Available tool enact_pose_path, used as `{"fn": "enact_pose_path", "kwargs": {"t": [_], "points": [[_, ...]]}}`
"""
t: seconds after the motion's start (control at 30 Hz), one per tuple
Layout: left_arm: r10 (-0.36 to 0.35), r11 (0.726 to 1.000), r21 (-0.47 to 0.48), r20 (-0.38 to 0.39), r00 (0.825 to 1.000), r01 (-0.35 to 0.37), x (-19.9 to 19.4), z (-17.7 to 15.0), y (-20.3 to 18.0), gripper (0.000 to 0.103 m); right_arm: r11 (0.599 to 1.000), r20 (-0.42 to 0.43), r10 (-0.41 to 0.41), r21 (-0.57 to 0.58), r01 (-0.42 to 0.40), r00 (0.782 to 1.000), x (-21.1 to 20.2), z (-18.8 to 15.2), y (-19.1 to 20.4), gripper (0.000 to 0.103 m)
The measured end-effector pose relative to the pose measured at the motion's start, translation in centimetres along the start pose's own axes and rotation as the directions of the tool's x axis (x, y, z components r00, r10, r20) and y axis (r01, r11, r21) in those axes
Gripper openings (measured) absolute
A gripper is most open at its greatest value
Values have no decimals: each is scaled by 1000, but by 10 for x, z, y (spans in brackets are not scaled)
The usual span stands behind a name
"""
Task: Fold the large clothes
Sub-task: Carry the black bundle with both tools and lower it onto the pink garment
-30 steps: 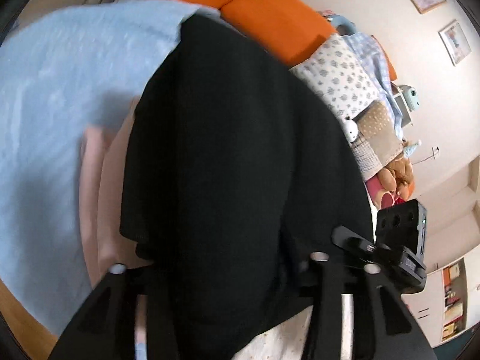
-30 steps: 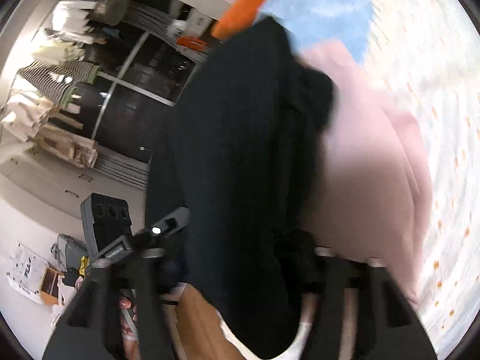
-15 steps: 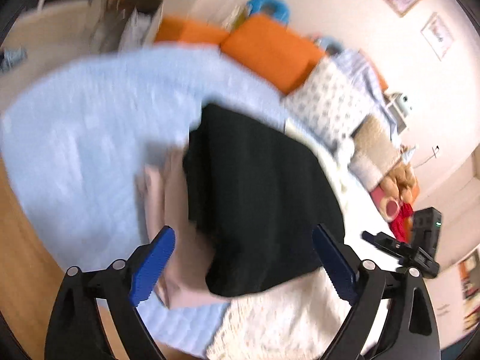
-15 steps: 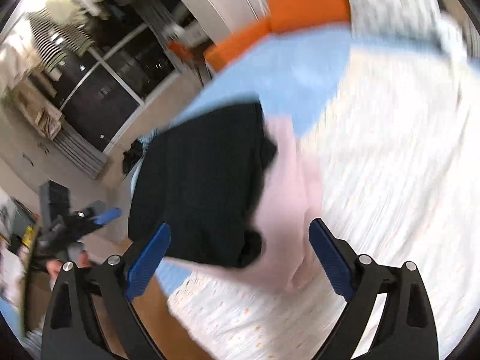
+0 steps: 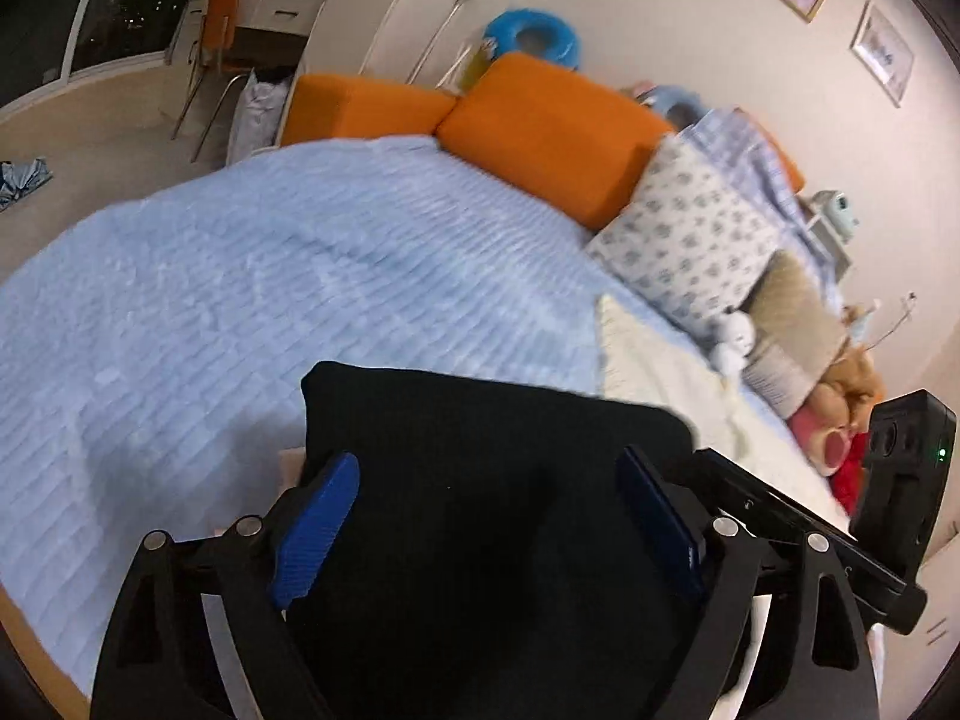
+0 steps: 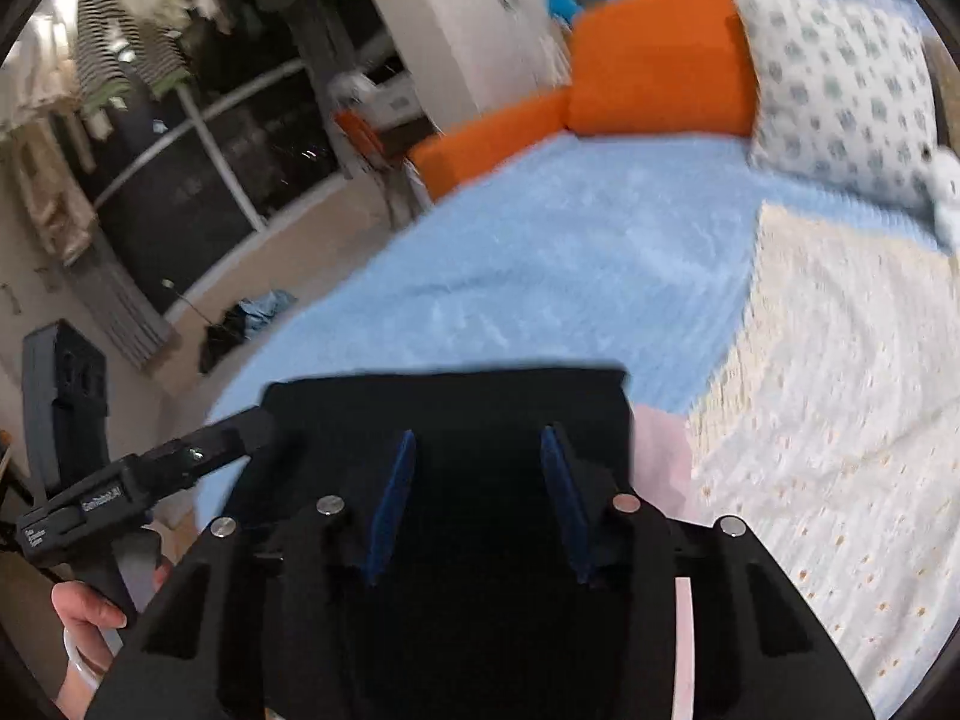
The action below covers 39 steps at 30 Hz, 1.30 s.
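Now the folded black garment (image 5: 480, 450) lies near the bed's (image 5: 210, 276) front edge, apparently released to rest; left gripper (image 5: 486, 534) gapes wide, right gripper (image 6: 480, 498) has been narrowing, both empty above it.

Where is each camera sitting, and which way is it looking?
Left wrist view: on the left gripper, looking down its open jaws over the black garment to the orange cushions; the other gripper shows at right.
Right wrist view: on the right gripper, whose jaws have just been closing, looking across the bed toward the dark window; a hand shows at left.
Both views share the garment, blue blanket and cushions.
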State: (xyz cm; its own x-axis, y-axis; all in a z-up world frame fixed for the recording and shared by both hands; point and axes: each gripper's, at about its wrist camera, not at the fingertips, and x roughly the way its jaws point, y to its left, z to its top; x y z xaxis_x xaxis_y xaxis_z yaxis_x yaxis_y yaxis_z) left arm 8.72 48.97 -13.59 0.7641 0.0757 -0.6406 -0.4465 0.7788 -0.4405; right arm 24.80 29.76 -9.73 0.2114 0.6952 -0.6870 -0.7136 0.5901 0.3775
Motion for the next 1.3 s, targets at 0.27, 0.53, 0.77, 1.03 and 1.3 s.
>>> {"fn": "enact_pose_path", "kwargs": {"t": [0.27,0.53,0.77,1.03,1.3], "points": [[106,982,150,46,993,-112,36,-23,-6,96,997,-26,-53,-49,51,998,29,-20,-8,46],[106,977,171,135,985,-129,-51,-44,-36,96,978,114,-90,-177,110,989,-52,-37,22,76],[133,977,144,157,979,-156,-71,-74,-40,96,959,154,-126,-232,160,980,-77,-71,40,79],[172,981,93,4,985,-172,-25,-100,-8,97,976,27,-142,-165,145,989,-34,-100,5,85],[234,955,153,132,963,-254,-57,-106,-31,97,963,103,-135,-220,155,985,-73,-104,23,89]]}}
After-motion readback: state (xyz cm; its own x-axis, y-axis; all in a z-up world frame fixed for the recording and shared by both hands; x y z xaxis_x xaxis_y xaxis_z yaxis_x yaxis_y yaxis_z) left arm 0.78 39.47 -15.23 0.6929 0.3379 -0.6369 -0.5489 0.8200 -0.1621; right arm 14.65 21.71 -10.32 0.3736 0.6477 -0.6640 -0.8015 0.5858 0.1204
